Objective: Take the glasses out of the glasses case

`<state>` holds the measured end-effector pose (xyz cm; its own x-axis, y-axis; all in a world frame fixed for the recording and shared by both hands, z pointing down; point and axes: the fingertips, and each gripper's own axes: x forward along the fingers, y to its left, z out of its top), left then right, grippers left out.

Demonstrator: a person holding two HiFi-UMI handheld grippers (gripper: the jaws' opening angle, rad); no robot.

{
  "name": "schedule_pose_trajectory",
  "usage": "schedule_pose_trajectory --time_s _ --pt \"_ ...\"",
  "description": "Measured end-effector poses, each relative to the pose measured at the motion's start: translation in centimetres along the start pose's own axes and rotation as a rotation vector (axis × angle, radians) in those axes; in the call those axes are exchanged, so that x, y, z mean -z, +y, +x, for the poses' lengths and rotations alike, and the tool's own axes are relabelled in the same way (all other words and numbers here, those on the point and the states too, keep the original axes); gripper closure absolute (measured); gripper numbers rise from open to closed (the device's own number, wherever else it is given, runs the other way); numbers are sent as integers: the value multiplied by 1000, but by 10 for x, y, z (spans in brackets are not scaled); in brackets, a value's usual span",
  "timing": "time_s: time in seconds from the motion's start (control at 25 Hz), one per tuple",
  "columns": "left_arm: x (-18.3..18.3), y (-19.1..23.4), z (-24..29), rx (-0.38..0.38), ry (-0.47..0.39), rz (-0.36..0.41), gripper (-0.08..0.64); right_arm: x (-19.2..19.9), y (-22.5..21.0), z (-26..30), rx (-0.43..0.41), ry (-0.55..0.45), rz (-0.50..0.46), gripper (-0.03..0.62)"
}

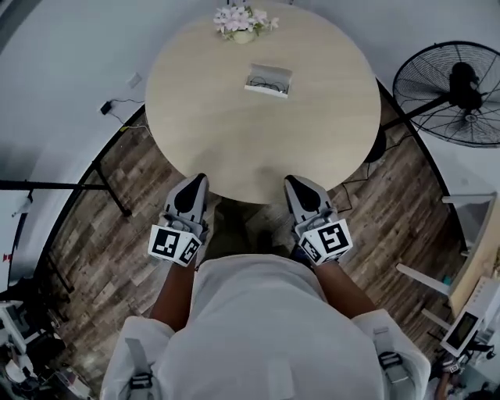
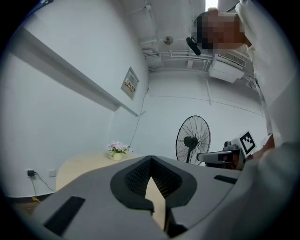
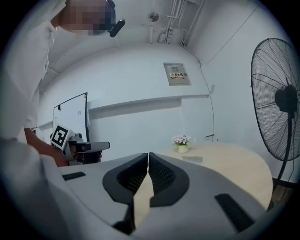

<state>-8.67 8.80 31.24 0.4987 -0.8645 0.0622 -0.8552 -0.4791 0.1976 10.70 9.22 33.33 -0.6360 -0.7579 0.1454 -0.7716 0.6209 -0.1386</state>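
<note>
Pale wood fills the middle of the head view: a round table (image 1: 234,148), and on its far half sits the glasses case (image 1: 268,80), lid open, well away from both tools. The glasses (image 1: 266,84) lie inside it, dark frames against the light lining. Just beyond the case, at the table's far edge, stands a small pot of pink flowers (image 1: 244,22).

Down at the near edge, the left gripper (image 1: 198,181) and the right gripper (image 1: 292,181) are held side by side, apart from each other, noses pointing across the table towards the case. Each carries its marker cube (image 1: 175,244) close to the person's white shirt (image 1: 258,328).

Over to the left gripper view: the left gripper (image 2: 150,158) has its jaws closed tip to tip, with nothing pinched between them, only a sliver of tabletop showing through the hollow behind the tips. The flowers (image 2: 117,149) sit far off on the table.

The right gripper view tells the same story: the right gripper (image 3: 148,154) has its jaws pressed together at the tips and grips nothing. Past them the case (image 3: 192,160) shows as a pale flat shape in front of the flowers (image 3: 181,140).

A black standing fan (image 1: 457,94) stands on the wood-look floor (image 1: 125,211) off to the right of the table.
</note>
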Motion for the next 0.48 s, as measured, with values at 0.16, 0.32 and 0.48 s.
schedule_pose_trajectory --time_s 0.16,0.32,0.48 --pt "-1 43 59 74 34 -22 548 -14 -30 48 80 23 6 568" --pt "-11 80 106 147 43 -4 548 -23 -46 89 118 58 -26 567" --pt "-8 108 138 194 69 14 548 -29 -56 122 131 91 -71 566"
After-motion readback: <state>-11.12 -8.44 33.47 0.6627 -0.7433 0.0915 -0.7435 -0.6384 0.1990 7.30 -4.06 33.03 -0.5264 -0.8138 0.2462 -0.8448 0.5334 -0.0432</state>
